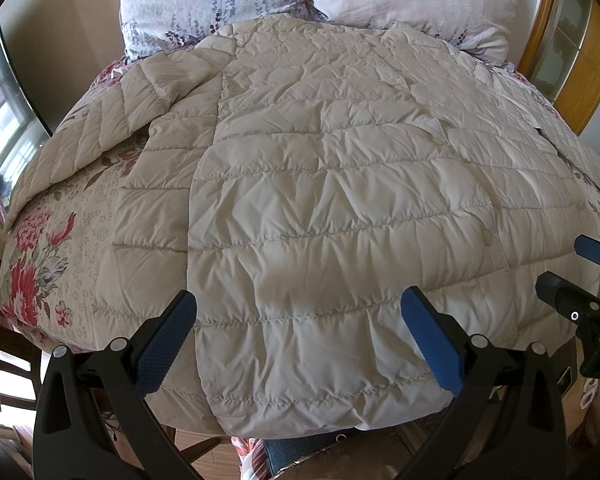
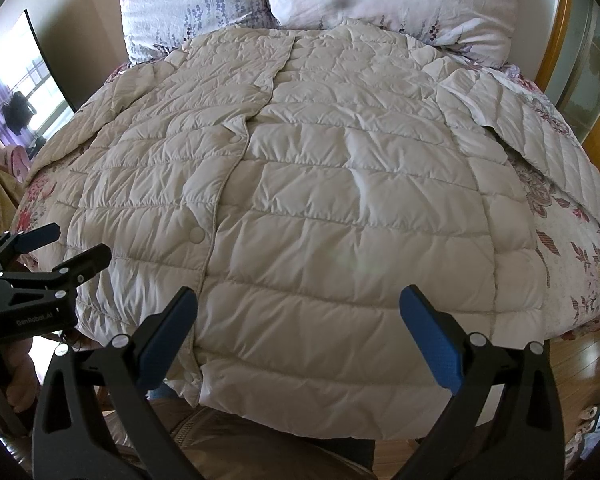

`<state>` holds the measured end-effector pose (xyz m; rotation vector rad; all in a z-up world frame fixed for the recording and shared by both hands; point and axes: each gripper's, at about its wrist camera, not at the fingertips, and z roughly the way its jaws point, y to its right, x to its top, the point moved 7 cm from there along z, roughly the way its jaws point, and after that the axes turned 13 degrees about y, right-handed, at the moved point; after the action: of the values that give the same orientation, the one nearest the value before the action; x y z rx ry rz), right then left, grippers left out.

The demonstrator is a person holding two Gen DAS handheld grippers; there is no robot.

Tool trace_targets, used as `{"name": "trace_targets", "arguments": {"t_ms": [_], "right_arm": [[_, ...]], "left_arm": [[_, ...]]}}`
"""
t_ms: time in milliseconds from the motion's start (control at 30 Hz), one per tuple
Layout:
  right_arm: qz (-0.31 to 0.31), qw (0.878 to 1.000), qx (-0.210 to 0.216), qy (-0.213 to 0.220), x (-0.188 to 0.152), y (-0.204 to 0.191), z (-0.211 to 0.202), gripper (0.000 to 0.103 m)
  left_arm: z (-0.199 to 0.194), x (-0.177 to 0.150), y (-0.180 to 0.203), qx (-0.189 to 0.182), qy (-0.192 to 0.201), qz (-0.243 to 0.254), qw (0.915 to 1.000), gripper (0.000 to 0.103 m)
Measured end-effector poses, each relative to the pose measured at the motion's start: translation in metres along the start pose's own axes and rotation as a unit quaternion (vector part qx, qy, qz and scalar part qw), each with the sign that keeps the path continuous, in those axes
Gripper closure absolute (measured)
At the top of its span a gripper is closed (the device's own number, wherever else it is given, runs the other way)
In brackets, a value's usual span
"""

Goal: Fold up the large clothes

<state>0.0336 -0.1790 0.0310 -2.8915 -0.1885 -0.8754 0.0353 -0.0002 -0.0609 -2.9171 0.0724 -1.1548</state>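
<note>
A large cream quilted down jacket (image 1: 320, 184) lies flat on the bed, front up, snap placket closed, hem toward me; it also shows in the right wrist view (image 2: 340, 200). One sleeve (image 1: 80, 144) spreads to the left, the other sleeve (image 2: 540, 136) to the right. My left gripper (image 1: 300, 312) is open and empty, hovering above the hem's left part. My right gripper (image 2: 300, 312) is open and empty above the hem's right part. Each gripper shows in the other's view: the right gripper (image 1: 580, 280) and the left gripper (image 2: 64, 248), both open.
A floral bedspread (image 1: 44, 248) covers the bed. Two floral pillows (image 1: 212, 0) (image 2: 396, 0) lie at the head. A wooden headboard (image 1: 560, 40) stands at the right. A mirror or window (image 2: 20, 100) is at the left. Wooden floor (image 2: 580, 360) lies beside the bed.
</note>
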Motion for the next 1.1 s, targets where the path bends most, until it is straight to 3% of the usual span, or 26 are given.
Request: {"name": "trace_targets", "arguments": {"t_ms": [533,733,867,967,1067,1100], "right_arm": [[0.024,1.000,0.017,0.007,0.003,0.003,0.002,0.002],[0.091,0.992,0.055,0.064,0.023,0.030,-0.001,0.002],[0.171,0.976,0.051,0.123,0.042,0.078,-0.007,0.002],[0.246,0.958,0.028,0.149,0.049,0.132,-0.010,0.002],[0.335,0.930,-0.002,0.155,0.045,0.195,-0.008,0.002],[0.369,0.915,-0.014,0.161,0.042,0.219,-0.009,0.005]], "left_arm": [[0.002,0.002,0.000,-0.010,0.005,-0.002,0.9999,0.001],[0.001,0.013,-0.005,-0.012,0.023,-0.005,0.9996,0.001],[-0.001,0.030,-0.018,0.005,0.054,-0.010,0.9985,0.001],[0.002,0.046,-0.031,0.008,0.078,-0.024,0.9966,0.001],[0.008,0.057,-0.046,-0.001,0.085,-0.049,0.9952,0.001],[0.011,0.059,-0.050,-0.004,0.085,-0.057,0.9947,0.001]]}}
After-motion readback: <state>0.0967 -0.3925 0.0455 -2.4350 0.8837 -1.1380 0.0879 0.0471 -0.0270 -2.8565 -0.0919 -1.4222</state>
